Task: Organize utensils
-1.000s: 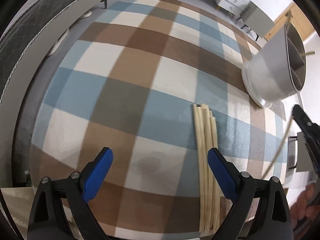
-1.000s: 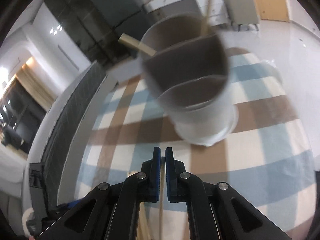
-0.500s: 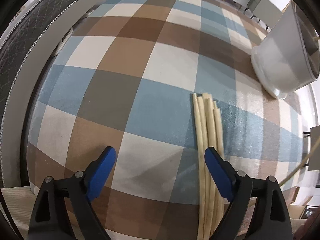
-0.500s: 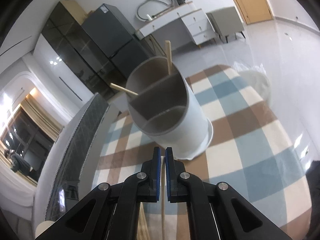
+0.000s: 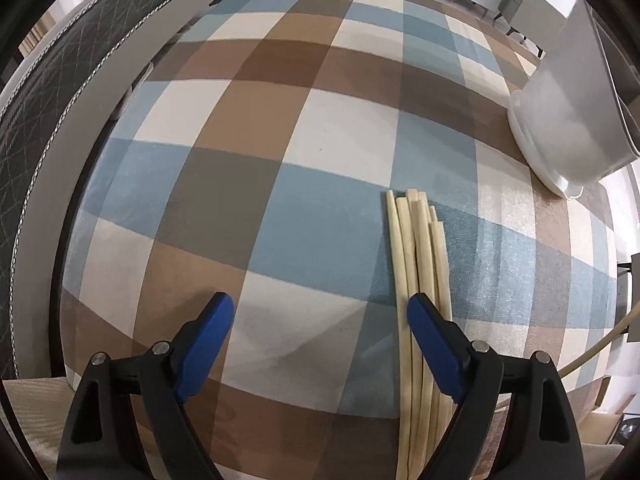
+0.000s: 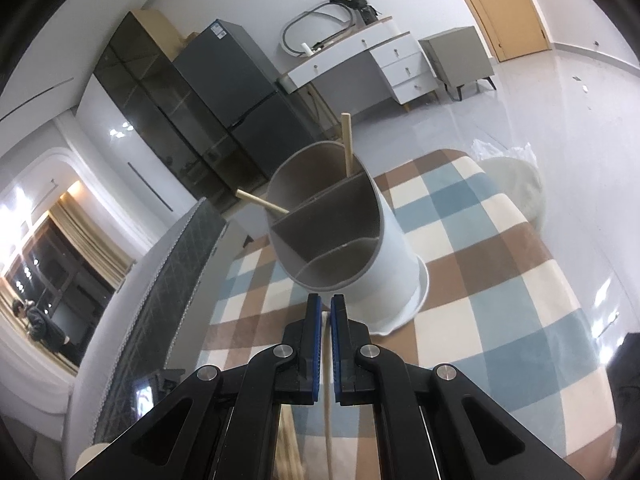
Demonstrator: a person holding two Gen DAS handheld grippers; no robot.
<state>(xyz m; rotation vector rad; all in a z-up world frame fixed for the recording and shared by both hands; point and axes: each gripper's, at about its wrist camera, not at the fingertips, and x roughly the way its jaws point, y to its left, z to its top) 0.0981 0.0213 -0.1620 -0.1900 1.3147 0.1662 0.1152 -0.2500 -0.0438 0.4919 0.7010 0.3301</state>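
L wrist view: looks steeply down on checked cloth (image 5: 256, 128) (blue/brown/cream squares). Bundle of pale chopsticks (image 5: 416, 248) lies flat on it, tips side by side, lengths running toward camera. L gripper (image 5: 320, 320) hangs above cloth, jaws wide apart; they have just been closing a little, nothing clamped betw. them. Its R blue pad (image 5: 434, 344) overlaps the bundle in view; contact can't be told. Only the outer wall + foot of white holder (image 5: 568, 112) shows here, at R edge, near but apart from bundle. A thin pale stick (image 5: 592, 354) crosses lower R corner.

R wrist view: shows what L view hides, the holder's inside. Holder (image 6: 384, 240) is a white round tub w/ grey lining, split by partitions into compartments. Two chopsticks (image 6: 347, 144) stand in rear compartment, one near upright, the other leaning out to the L over the rim. Front compartments look bare. Holder stands on the cloth, just ahead of R gripper (image 6: 326, 312). R jaws pressed together on a single chopstick (image 6: 328, 404), which runs down out of frame betw. the pads.

Room bkgd in R view only: grey fridge (image 6: 240, 76), white drawer unit (image 6: 384, 64), wood door (image 6: 504, 4). Sticker on fridge top, too small to read. No brand/writing legible on holder or chopsticks.
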